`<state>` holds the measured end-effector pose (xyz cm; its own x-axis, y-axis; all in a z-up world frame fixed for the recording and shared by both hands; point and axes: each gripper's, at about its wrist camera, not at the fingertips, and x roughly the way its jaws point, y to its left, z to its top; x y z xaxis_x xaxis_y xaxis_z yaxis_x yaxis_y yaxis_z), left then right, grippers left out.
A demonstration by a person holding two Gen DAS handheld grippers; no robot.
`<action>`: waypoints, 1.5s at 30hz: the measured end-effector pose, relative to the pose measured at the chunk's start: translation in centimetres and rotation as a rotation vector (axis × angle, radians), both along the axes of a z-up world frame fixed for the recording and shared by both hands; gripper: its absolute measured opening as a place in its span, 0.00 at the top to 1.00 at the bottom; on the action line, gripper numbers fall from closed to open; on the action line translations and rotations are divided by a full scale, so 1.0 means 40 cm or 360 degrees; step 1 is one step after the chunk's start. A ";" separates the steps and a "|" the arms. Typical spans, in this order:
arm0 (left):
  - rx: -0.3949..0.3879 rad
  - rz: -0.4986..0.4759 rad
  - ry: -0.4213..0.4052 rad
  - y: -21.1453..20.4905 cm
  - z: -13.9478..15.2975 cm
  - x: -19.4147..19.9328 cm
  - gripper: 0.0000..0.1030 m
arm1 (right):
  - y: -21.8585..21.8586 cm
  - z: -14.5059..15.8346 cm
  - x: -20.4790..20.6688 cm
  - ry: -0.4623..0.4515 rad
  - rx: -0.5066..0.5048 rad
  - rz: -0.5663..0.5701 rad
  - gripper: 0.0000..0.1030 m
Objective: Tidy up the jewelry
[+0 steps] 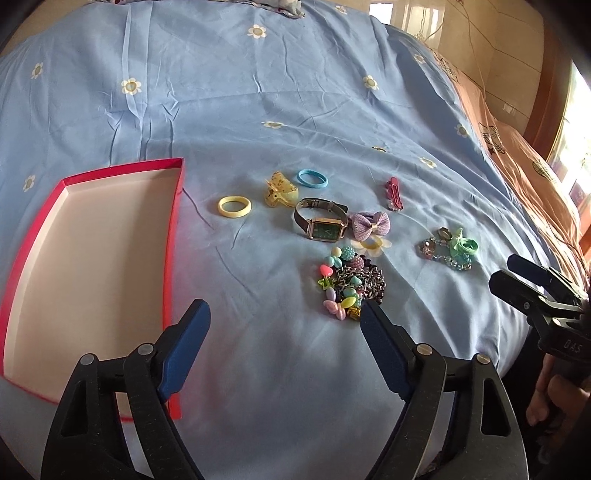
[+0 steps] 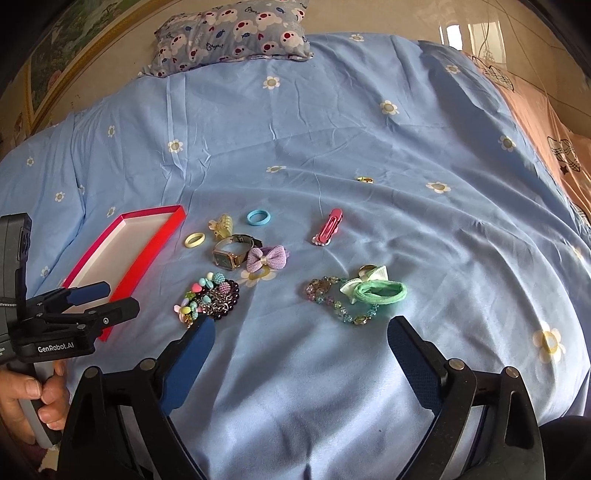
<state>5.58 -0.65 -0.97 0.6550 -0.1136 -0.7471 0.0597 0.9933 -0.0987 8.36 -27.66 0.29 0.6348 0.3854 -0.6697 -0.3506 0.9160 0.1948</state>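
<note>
Only right view shows pillow (image 2: 236, 33), both tools (image 1: 284, 314) (image 2: 301, 328) spread, empty.

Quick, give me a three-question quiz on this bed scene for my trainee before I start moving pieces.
1. True or false: the red box already holds jewelry.
2. Which lies nearest the box: A) yellow ring B) pink clip C) green hair tie?
3. Fill in: the watch lies beside the purple ____.

Key: 1 false, it shows only its white inside. 2 A. 3 bow.
</note>
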 end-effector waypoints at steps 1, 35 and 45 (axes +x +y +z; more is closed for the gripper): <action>0.0000 -0.0011 0.0009 -0.002 -0.001 0.009 0.23 | -0.004 -0.002 0.006 0.0010 0.0001 -0.0003 0.15; -0.0006 -0.0441 0.0242 -0.100 -0.076 0.194 0.90 | -0.015 -0.096 0.192 0.0205 -0.0188 -0.0075 0.88; -0.0084 -0.0392 0.0098 -0.063 0.009 0.138 0.90 | -0.011 -0.018 0.152 0.0102 -0.0067 -0.0028 0.90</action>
<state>11.09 -3.15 -0.60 0.5561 -0.3039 -0.7736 0.2912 0.9430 -0.1612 14.42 -28.11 -0.42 0.5965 0.3453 -0.7245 -0.3225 0.9298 0.1775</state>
